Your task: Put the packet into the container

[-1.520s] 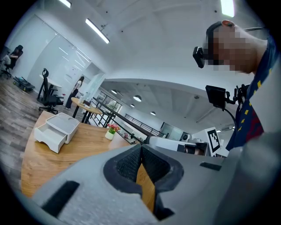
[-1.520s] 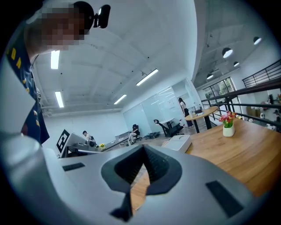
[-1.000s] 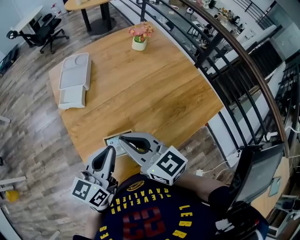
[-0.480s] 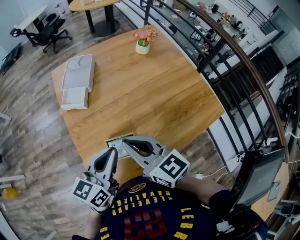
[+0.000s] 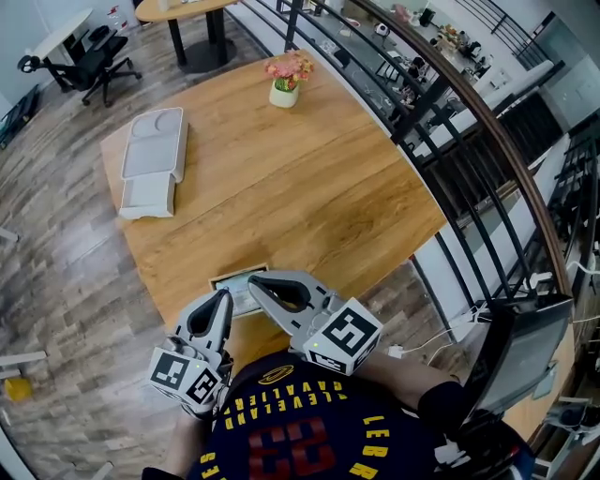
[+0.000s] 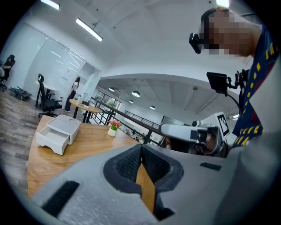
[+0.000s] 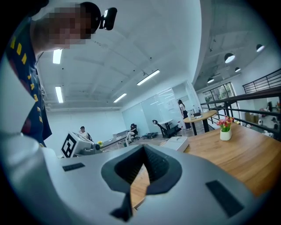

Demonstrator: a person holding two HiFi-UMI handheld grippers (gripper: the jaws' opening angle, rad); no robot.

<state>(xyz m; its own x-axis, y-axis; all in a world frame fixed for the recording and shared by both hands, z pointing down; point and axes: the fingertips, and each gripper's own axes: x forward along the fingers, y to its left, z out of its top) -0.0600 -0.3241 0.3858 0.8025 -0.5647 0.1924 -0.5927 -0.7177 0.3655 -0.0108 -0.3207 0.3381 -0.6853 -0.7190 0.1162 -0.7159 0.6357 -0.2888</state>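
A flat rectangular packet (image 5: 233, 283) lies at the near edge of the wooden table (image 5: 309, 187). The white container (image 5: 150, 159), a box with a drawer at its front, stands at the table's far left; it also shows as the container (image 6: 57, 132) in the left gripper view and the container (image 7: 175, 143) in the right gripper view. My left gripper (image 5: 223, 298) hovers just near of the packet, shut and empty. My right gripper (image 5: 251, 279) reaches over the packet's right part, also shut with nothing between its jaws. Both gripper views show closed jaws pointing across the table, left gripper (image 6: 141, 151) and right gripper (image 7: 142, 154).
A small white pot of pink flowers (image 5: 284, 84) stands at the table's far edge. A black railing (image 5: 441, 122) runs along the right side. Office chairs (image 5: 89, 61) and another round table (image 5: 187, 14) stand beyond on the wood floor.
The head view has shifted slightly. Both grippers stay shut by the packet at the table's near edge, hardly moved.
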